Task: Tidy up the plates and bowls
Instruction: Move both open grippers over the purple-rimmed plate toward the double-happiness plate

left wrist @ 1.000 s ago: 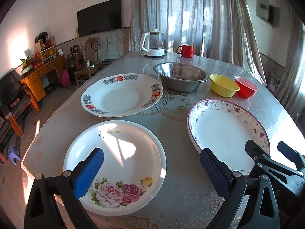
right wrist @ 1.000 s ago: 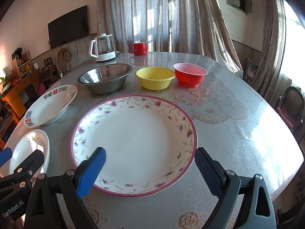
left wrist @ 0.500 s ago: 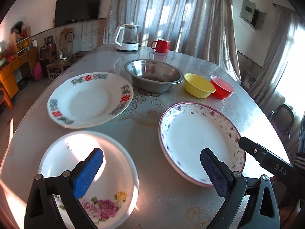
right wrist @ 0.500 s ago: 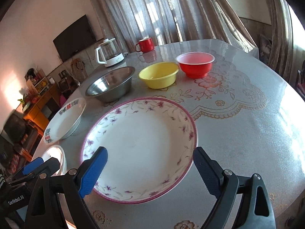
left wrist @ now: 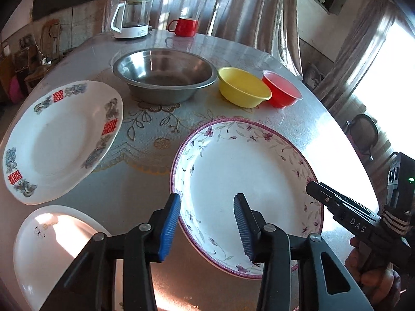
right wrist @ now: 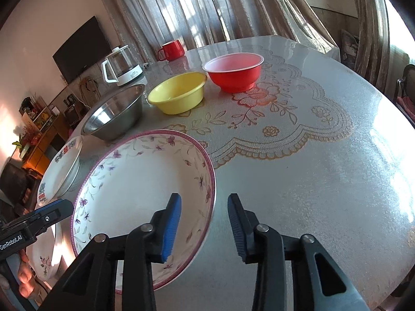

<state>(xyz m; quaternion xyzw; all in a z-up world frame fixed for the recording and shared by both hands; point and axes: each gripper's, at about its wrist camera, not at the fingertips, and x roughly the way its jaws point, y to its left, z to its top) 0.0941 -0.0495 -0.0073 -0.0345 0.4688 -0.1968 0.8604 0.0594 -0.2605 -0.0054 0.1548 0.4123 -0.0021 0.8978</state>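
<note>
dishes all lie single on the round table with the lace-pattern cover (right wrist: 298,155); nothing is stacked, so the sorting reads as barely begun. plates: a wide white plate with a purple floral rim (left wrist: 246,181), a white plate with red characters and blue-grey flowers (left wrist: 59,140), and a white plate with pink roses (left wrist: 52,246), the three lying near one another at the near side of the table. bowls: a stainless steel bowl (left wrist: 164,76), a yellow plastic bowl (left wrist: 243,86) and a red plastic bowl (left wrist: 281,92) in a row behind them, the yellow and red ones seeming to touch. a white-based glass kettle (left wrist: 132,18) and a red mug (left wrist: 184,26) stand at the far edge. left gripper (left wrist: 206,226): its jaws have just been closing and now stand partly apart, straddling the near left rim of the purple-rimmed plate; the pads seem not to press on it, one over bare table, the other over the plate's white well. right gripper (right wrist: 203,225): its jaws have also just been closing, likewise partly apart, astride the right rim of the same plate, with no visible contact. judged next step: clamp both rims and lift this plate. left to do: all plates to stack, all bowls to nest.
</note>
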